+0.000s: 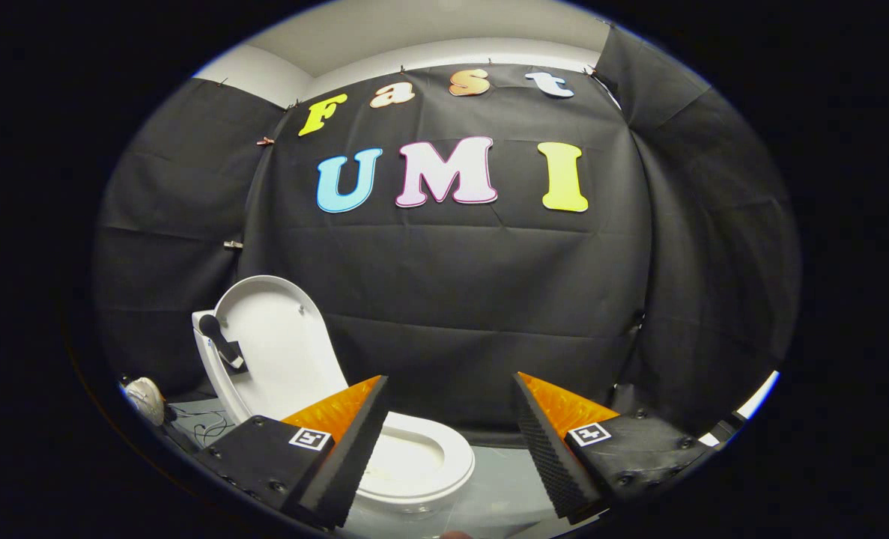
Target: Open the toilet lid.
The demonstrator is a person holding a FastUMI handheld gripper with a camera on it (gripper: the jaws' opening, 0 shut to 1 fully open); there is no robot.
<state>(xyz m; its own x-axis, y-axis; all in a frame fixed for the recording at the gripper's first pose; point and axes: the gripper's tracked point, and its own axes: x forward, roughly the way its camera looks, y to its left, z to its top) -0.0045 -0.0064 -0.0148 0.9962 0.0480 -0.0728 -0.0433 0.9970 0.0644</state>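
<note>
Already the toilet lid (283, 337) is seen raised, leaning back upright against the tank at the far left, with a dark fitting (219, 340) fixed near its left rim. Below it the seat (444, 449) lies flat over the bowl, partly hidden behind the left finger. The gripper (451, 434) is held near, its fingers spread wide apart with nothing between them; the lid is touched by neither. From this view the opening step is judged done, so little seems called for beyond keeping the jaws clear of the seat. A small pale object (144, 399), perhaps a bundle with cables, is made out at far left.
</note>
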